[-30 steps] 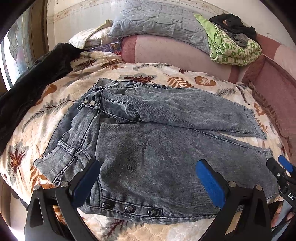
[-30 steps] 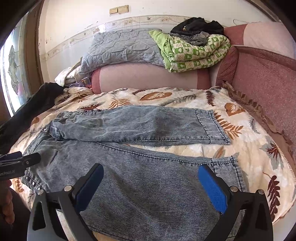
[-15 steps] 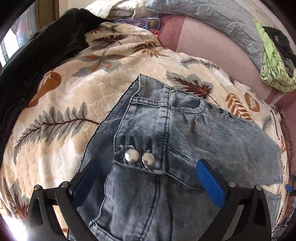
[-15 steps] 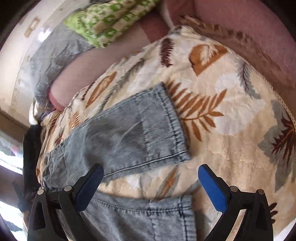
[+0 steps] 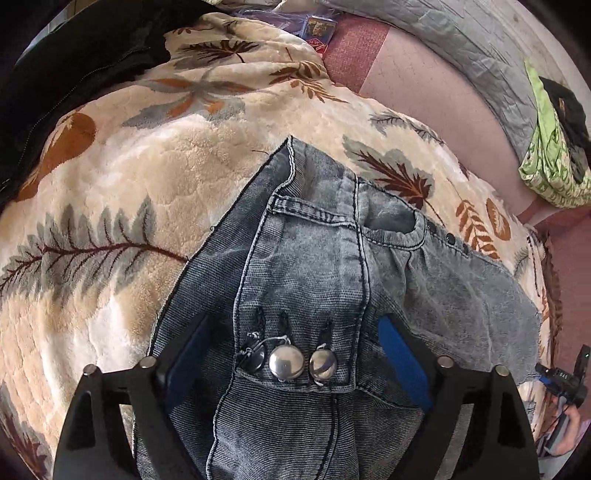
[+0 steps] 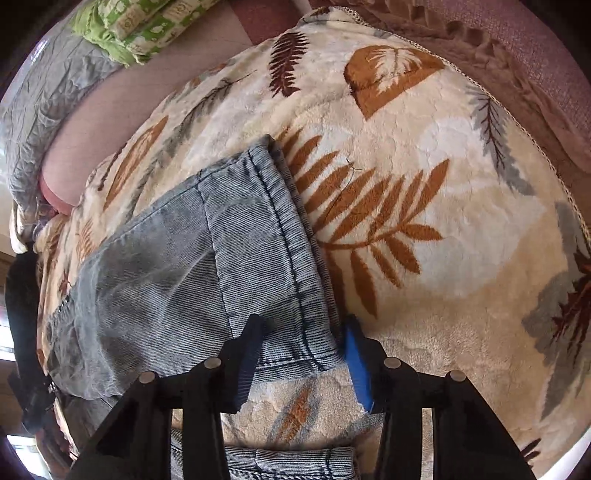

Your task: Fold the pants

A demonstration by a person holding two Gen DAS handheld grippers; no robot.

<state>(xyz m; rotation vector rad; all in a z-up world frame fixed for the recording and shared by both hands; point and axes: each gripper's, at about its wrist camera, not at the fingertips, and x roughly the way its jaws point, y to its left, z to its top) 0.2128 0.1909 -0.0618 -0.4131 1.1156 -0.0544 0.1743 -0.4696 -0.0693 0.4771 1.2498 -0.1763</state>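
Bed covered with a cream plush blanket [image 6: 461,206] in a leaf print, sunlit. Pink padded headboard [image 5: 436,96] behind, grey quilted pillow [image 5: 461,33] and folded green patterned cloth [image 6: 136,26] on top. Black garment [image 5: 74,62] at the left edge.

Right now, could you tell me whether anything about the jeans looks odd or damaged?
Yes: on the jeans, loose white threads trail around the metal buttons at the waistband, as if the stitching is fraying. Otherwise nothing stands out.
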